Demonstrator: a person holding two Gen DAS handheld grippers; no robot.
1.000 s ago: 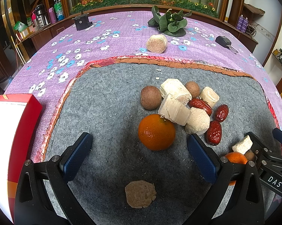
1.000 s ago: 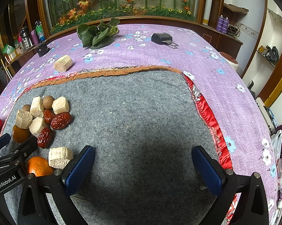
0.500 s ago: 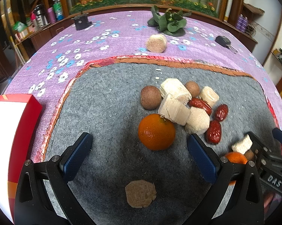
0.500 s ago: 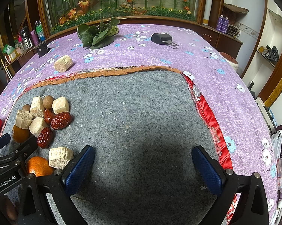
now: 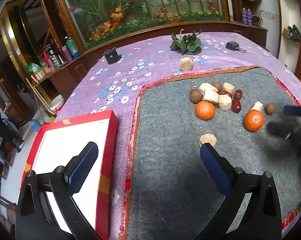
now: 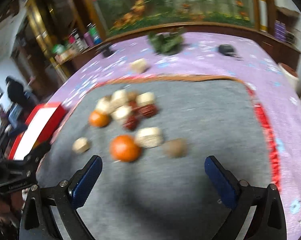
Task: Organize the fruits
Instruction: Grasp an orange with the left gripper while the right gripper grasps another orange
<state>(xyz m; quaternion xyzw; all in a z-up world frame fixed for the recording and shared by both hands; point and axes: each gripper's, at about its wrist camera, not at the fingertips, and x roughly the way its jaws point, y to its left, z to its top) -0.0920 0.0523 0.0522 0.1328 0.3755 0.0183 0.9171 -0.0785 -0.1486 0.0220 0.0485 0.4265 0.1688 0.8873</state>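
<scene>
- My left claw (image 5: pixel 148 154) gapes wide and holds nothing; it hangs over the counter's mat edge (image 5: pixel 134 120), one finger above the red box (image 5: pixel 108 140).
- Only the left view shows the fruit pile (image 5: pixel 216 100) sharply: oranges (image 5: pixel 205 110), dates (image 5: pixel 236 105), pale chunks, brown fruits.
- The right view is motion-blurred; my right claw (image 6: pixel 153 172) is wide and empty, with an orange (image 6: pixel 124 148) just ahead.
- A second ago my left claw straddled an orange; now it sits back and leftward, the box far more in view.
- The right claw has swung toward the pile.
</scene>
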